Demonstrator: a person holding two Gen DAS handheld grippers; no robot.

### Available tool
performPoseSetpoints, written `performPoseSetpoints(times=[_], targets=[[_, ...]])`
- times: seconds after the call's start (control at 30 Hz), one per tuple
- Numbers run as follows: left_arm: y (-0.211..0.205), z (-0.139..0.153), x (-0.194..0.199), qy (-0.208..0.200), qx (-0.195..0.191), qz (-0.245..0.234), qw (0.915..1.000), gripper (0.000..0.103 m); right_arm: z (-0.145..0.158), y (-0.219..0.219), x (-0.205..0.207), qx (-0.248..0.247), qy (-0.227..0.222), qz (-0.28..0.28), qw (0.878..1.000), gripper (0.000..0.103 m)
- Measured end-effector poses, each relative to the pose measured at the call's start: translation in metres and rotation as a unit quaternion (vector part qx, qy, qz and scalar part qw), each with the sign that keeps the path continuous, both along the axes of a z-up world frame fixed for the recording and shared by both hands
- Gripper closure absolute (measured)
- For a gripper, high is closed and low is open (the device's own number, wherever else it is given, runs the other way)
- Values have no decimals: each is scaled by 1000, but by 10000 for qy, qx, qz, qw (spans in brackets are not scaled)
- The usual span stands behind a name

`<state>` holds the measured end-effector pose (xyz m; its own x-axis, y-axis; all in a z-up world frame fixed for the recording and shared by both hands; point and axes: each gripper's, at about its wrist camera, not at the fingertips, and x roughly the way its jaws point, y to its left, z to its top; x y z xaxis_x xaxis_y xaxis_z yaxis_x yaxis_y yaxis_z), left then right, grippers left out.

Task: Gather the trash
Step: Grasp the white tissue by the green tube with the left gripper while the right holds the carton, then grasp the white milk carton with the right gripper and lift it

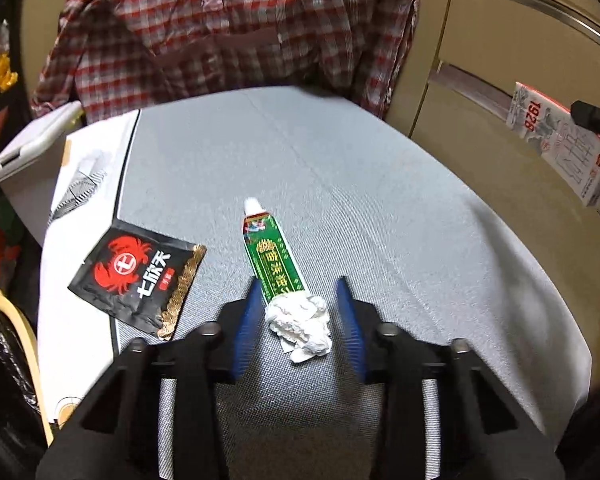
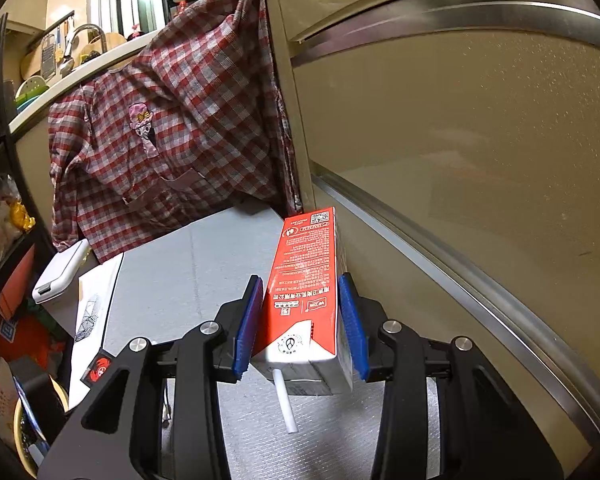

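The left gripper (image 1: 298, 312) hangs over the grey bench (image 1: 380, 216), its blue fingers (image 1: 247, 328) partly open on either side of a crumpled white tissue wad (image 1: 300, 322) without pressing it. The wad lies on the crimped end of a flattened green tube (image 1: 270, 254) with a white cap. A black sachet (image 1: 140, 276) printed with a red crab lies near the bench's left edge. The right gripper (image 2: 302, 316) clamps a red and white drink carton (image 2: 306, 288), straw jutting out, above the bench's right edge.
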<state>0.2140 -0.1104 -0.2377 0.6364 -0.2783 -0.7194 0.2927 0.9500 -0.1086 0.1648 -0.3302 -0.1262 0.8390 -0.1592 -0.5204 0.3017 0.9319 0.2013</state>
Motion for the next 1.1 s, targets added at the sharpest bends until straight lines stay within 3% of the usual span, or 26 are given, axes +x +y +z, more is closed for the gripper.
performPoseSetpoints(times=[0.1, 0.53, 0.6, 0.77, 0.83, 0.93, 1.0, 1.03, 1.1], targets=[[0, 0, 1, 11, -9, -44, 10000, 87, -1, -1, 1, 93, 5, -6, 10000, 63], [27, 51, -17, -458, -316, 165, 9983, 89, 4, 4, -6, -40, -53, 53, 10000, 64], [37, 63, -23, -548, -347, 245, 9976, 89, 8, 10, -10, -66, -82, 113, 9999, 89], [63, 88, -37, -788, -340, 464, 9952, 89, 11, 34, -12, -469, 15, 340, 9983, 95], [75, 93, -41, -827, -292, 595, 9944, 89, 6, 37, -9, -312, 105, 381, 9987, 95], [93, 98, -47, -841, -328, 769, 9929, 89, -1, 36, -2, 15, 267, 477, 9985, 86], [103, 102, -50, -895, -310, 847, 9919, 89, -7, 40, -2, -55, 311, 443, 9985, 63], [107, 104, -51, -912, -312, 876, 9915, 89, -12, 42, -1, -69, 342, 472, 9983, 43], [116, 106, -53, -930, -369, 943, 9905, 89, -22, 45, 1, -83, 482, 616, 9969, 36]])
